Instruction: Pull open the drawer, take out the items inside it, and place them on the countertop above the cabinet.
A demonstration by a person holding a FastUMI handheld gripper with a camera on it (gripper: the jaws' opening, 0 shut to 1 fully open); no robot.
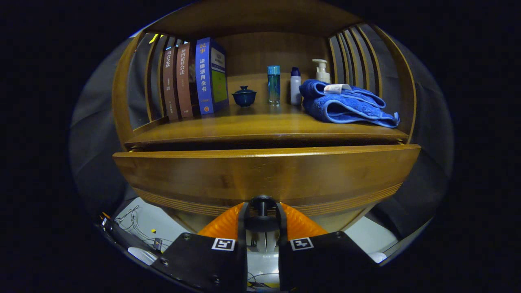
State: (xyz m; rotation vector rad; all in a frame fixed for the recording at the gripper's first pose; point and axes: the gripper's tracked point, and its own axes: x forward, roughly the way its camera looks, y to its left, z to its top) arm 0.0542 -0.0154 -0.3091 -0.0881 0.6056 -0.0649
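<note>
Wooden cabinet with slatted sides, standing against dark cloth; its countertop serves as the bench and carries, left to right: three upright books, the blue one leaning on the two brown; a small dark-blue lidded cup; a clear blue bottle; a white bottle with a dark cap just beside it; a pump dispenser behind; a folded blue towel with a white tag, near the right slats. Below the bench: the drawer, its front standing slightly proud of the cabinet with a dark gap along the top edge, so judged partly open; contents hidden, so the items to be removed cannot be listed. Low centre: the tool, fingers closed in tight on the drawer's dark knob, apparently clenched on it from either side. Step in hand, as judged: drawing the drawer out. Advice: keep the grip firm on the knob, pull straight back and level along the drawer's run, avoid twisting or lifting, and go far enough to expose the interior. Free bench space lies at the front centre for setting items down.
</note>
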